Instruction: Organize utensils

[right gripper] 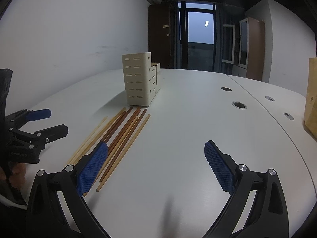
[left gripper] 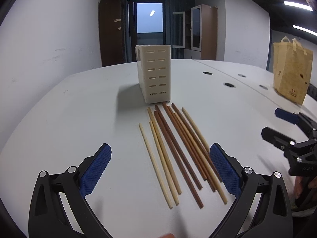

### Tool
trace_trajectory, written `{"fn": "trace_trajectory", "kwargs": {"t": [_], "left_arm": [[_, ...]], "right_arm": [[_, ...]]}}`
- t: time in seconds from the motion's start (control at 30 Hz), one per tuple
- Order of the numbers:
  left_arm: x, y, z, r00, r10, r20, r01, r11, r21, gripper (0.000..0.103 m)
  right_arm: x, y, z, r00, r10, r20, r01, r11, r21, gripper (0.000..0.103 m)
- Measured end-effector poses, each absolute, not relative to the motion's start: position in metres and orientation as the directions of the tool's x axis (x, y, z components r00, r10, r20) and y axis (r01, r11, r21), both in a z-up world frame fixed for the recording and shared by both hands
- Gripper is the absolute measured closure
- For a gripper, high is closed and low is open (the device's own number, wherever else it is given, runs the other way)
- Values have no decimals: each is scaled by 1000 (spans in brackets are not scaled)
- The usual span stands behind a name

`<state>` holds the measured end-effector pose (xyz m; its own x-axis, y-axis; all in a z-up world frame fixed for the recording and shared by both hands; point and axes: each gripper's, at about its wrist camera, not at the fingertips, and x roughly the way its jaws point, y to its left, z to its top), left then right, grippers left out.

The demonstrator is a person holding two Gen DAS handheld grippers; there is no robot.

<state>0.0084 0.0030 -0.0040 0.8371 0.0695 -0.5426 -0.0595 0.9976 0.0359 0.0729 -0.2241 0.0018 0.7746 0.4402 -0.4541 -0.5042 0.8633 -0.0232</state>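
The left gripper (left gripper: pixel 160 166) is held wide open and empty over the chopsticks (left gripper: pixel 174 154); the right gripper (right gripper: pixel 156 166) likewise. One stick should be pinched near mid-length, then carried to the holder (left gripper: pixel 155 73) at 12 o'clock.

Your right view cuts off the paper bag (right gripper: pixel 311 97) at its edge; the utensil holder (left gripper: pixel 154 73) hides its own inside.

The left gripper (left gripper: pixel 160 165) hung with jaws spread wide, empty; the right gripper (right gripper: pixel 156 163) beside it was likewise spread, empty.
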Motion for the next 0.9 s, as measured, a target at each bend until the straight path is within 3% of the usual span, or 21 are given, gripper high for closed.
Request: {"fn": "trace_trajectory", "kwargs": {"t": [0.2, 0.27, 0.37, 0.4, 0.9], "left_arm": [[9, 1, -6, 840, 58, -539, -41, 998, 44, 6], [8, 0, -6, 842, 48, -538, -31, 999, 40, 6], [7, 0, -5, 845, 47, -533, -30, 999, 41, 6], [7, 0, -5, 846, 49, -531, -31, 999, 42, 6], [8, -1, -2, 842, 50, -538, -35, 999, 38, 6]], "right_arm": [[72, -224, 0, 774, 433, -462, -499, 866, -24, 4], [77, -219, -15, 733, 435, -524, -517, 856, -13, 4], [58, -252, -8, 805, 470, -362, -473, 877, 86, 4], [56, -256, -6, 823, 445, -352, -450, 890, 72, 4], [37, -252, -27, 795, 430, -427, -477, 879, -3, 4]]}}
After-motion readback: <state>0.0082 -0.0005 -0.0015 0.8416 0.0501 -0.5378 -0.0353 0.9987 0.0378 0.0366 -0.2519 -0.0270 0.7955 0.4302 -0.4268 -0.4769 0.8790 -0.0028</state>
